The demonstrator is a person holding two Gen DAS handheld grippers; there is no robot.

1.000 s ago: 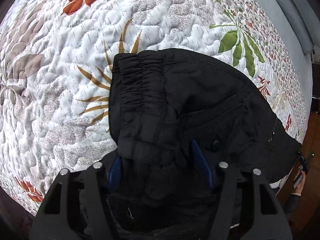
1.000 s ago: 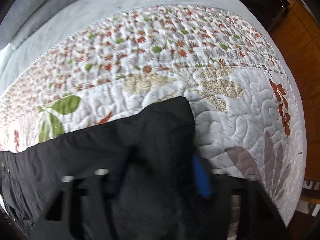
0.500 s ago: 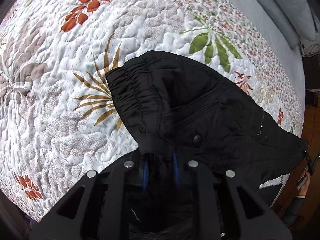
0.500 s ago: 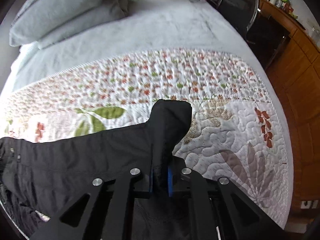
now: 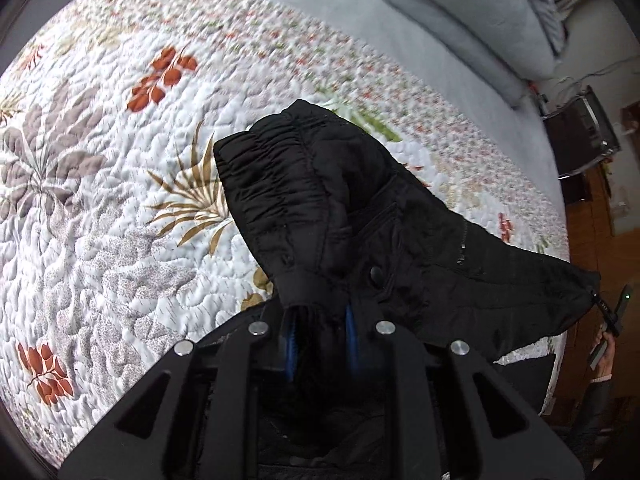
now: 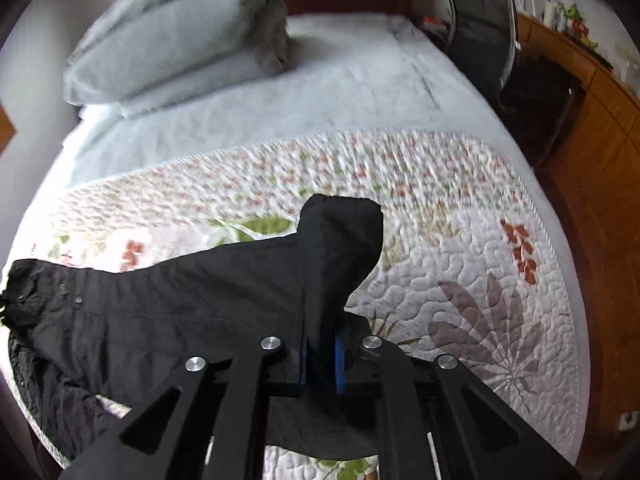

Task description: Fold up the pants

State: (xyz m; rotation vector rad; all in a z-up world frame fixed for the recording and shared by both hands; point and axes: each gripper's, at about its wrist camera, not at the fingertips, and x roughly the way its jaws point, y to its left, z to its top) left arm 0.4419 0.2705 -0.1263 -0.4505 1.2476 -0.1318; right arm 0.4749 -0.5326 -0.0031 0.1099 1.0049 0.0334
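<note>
Left wrist view: 2 tools, 1 pair of black pants (image 5: 360,216), raised over the quilted bed (image 5: 100,220).
I have the left tool (image 5: 320,336) pinching the waistband, the right tool (image 6: 320,360) pinching a leg end; thin bites could slip as weight sags.

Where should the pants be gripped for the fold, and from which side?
At both ends, from above. The left gripper is shut on the gathered waistband of the pants; the right gripper is shut on the leg end. The thick edges bunch between the pads, and the cloth hangs taut between them over the quilt.
</note>
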